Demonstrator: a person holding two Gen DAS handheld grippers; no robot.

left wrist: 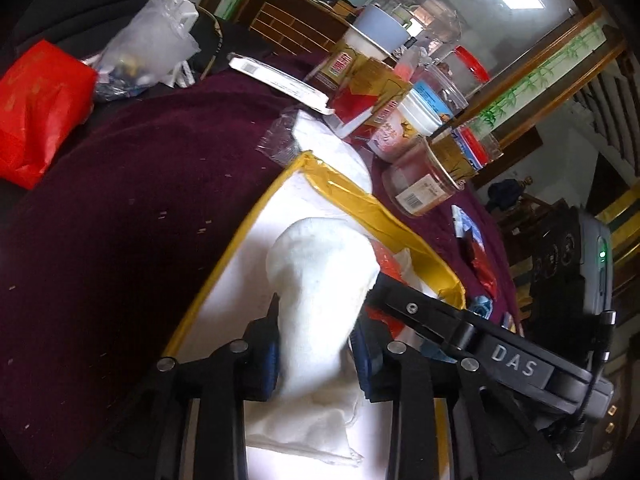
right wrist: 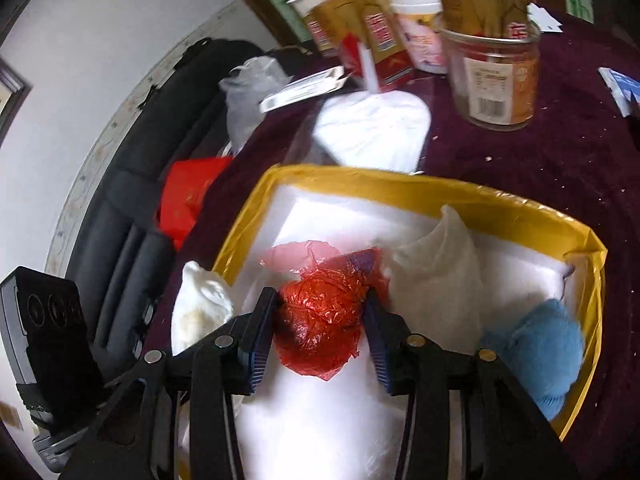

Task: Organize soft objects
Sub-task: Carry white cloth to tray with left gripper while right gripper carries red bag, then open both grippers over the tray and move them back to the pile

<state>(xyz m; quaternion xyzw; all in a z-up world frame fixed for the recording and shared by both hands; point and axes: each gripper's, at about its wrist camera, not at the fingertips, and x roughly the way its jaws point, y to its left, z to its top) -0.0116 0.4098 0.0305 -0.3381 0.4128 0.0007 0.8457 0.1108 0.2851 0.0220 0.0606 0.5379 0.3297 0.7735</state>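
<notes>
While my left tongs [left wrist: 316, 354] pinch the limp white cloth [left wrist: 320, 288] mid-body, my right tongs [right wrist: 320, 336] squeeze the light, crinkly red plastic wad [right wrist: 320, 332] over the yellow-rimmed box [right wrist: 400, 178].

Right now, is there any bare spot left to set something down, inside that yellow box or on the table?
Inside the box, white floor shows along the far wall, beyond the red bag. The purple cloth left of the box is bare. Crowded: the jars and cartons behind the box.
</notes>
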